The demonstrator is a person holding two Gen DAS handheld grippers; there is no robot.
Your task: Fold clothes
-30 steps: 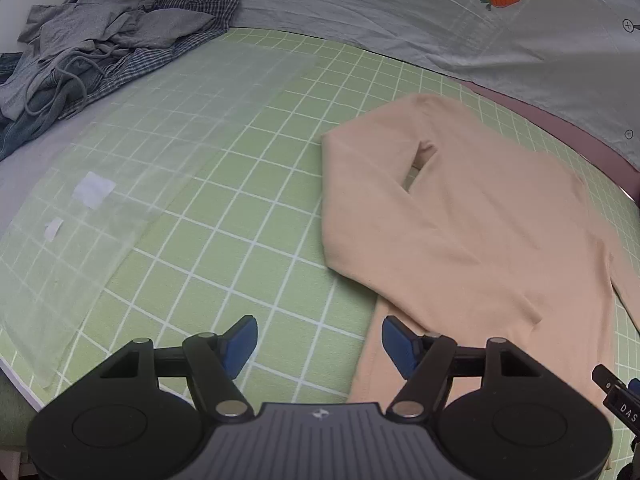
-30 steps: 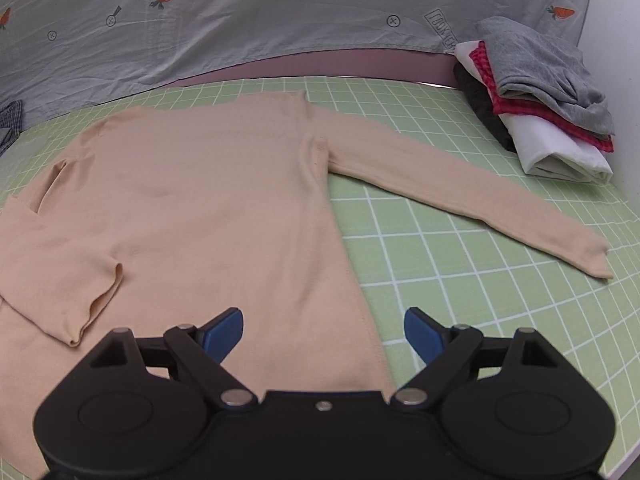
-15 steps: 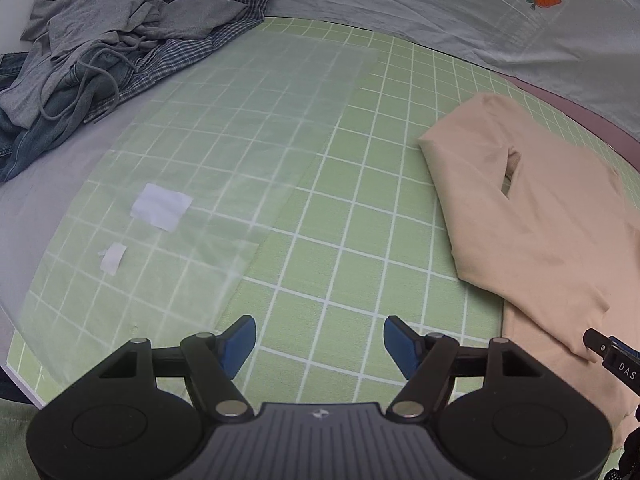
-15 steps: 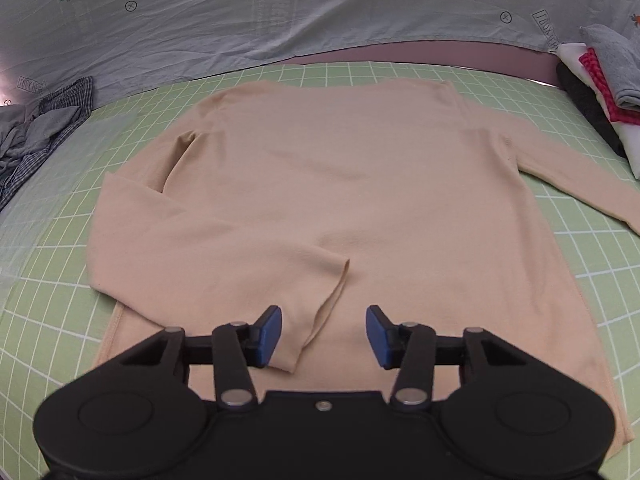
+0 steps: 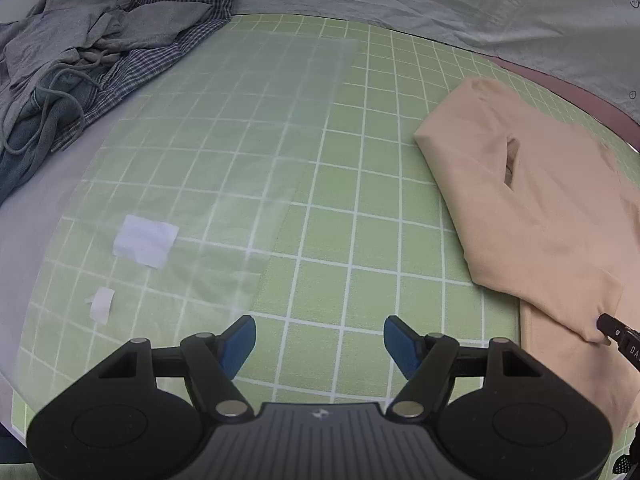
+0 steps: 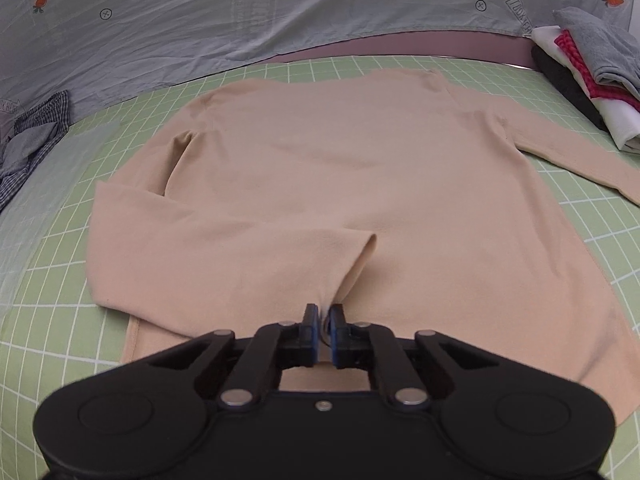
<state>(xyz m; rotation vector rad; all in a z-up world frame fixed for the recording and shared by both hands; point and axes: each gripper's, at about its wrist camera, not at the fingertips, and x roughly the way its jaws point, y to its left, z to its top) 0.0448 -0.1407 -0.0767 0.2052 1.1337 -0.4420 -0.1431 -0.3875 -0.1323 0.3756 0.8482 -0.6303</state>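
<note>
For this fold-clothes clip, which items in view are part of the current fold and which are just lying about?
In play:
- peach sweater, flat on the green grid mat
- its folded-in sleeve cuff, pinched by the right gripper
- left gripper, open over the mat

Lying about:
- unfolded grey and plaid pile
- folded stack
- carrot-print sheet
- clear plastic sheet

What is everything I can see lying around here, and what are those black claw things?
Sweater: one, peach, flat on the mat, one sleeve folded across its body.
Mat: one, green with white grid, under the sweater.
Clear sheet: one, translucent, on the mat's left part.
Loose clothes pile: one, grey and checked, far left.
Folded stack: one, grey, red, white, black, far right.
Bedsheet: one, grey with carrots, behind.
Left gripper: black, blue pads, jaws open over bare mat.
Right gripper: black, jaws pinching the folded sleeve's cuff.
</note>
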